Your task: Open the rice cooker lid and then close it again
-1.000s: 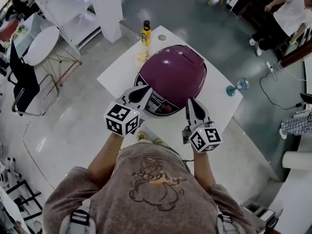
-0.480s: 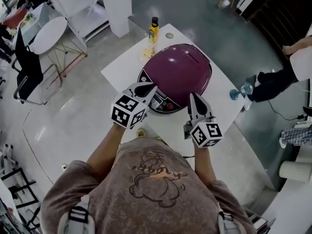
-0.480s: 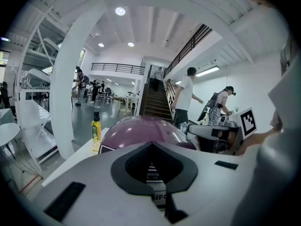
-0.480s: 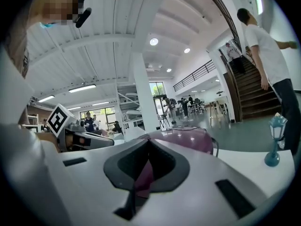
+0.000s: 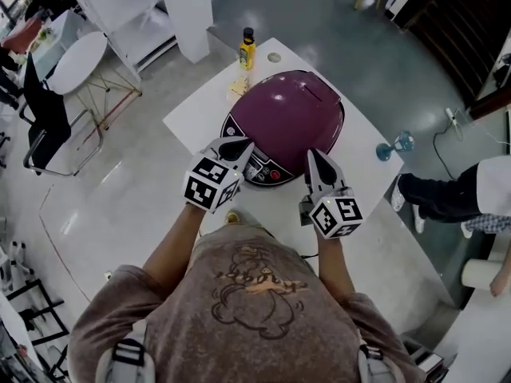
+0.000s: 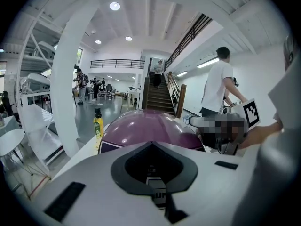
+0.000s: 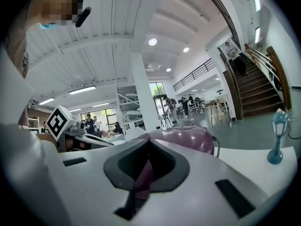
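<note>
Our left tool (image 5: 237,144) dips slightly toward the rice cooker (image 5: 281,134) front. Both tools are clenched and empty, right tool (image 5: 314,157) alongside. We judge the lid (image 5: 299,102) not yet opened.

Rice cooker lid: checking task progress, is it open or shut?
Shut. The purple lid sits down flat in the head view, no gap above the control panel.
</note>
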A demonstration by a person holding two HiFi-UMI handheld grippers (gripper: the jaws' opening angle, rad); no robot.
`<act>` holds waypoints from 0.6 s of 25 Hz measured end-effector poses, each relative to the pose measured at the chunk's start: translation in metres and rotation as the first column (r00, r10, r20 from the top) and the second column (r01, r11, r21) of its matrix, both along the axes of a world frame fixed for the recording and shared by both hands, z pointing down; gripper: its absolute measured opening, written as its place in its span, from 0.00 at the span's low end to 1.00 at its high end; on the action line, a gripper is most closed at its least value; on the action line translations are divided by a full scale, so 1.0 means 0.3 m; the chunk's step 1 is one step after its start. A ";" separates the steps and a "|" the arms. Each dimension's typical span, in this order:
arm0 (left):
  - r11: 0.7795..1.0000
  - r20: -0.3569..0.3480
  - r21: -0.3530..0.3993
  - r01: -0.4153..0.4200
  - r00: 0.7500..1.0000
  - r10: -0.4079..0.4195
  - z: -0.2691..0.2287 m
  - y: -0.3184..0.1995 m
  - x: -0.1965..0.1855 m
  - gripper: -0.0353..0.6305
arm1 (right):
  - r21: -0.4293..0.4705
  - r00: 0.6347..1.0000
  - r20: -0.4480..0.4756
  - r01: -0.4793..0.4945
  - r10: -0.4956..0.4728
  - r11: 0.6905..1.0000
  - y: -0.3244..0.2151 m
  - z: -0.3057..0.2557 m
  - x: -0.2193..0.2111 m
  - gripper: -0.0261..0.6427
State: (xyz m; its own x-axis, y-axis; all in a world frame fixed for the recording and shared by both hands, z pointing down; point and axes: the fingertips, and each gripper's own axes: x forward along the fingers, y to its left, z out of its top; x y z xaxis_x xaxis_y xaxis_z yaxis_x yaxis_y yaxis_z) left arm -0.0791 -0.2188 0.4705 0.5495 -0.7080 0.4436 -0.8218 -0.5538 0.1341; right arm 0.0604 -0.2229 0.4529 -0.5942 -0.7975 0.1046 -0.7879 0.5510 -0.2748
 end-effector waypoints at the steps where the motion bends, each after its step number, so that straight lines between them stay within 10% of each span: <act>1: 1.000 0.002 0.001 0.002 1.000 -0.002 0.000 -0.001 0.000 0.08 | -0.001 1.000 -0.001 0.001 -0.001 1.000 -0.002 0.003 0.000 0.04; 15: 0.999 -0.013 -0.034 -0.001 1.000 0.001 0.011 -0.002 -0.001 0.08 | -0.002 0.999 -0.027 0.039 -0.039 0.999 -0.009 0.026 -0.028 0.04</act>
State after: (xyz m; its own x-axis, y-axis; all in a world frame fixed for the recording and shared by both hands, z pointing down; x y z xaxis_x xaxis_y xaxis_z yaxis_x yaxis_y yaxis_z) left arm -0.0793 -0.2193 0.4738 0.5564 -0.6918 0.4602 -0.8191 -0.5497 0.1642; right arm 0.0521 -0.2256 0.4606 -0.6217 -0.7737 0.1223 -0.7731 0.5810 -0.2545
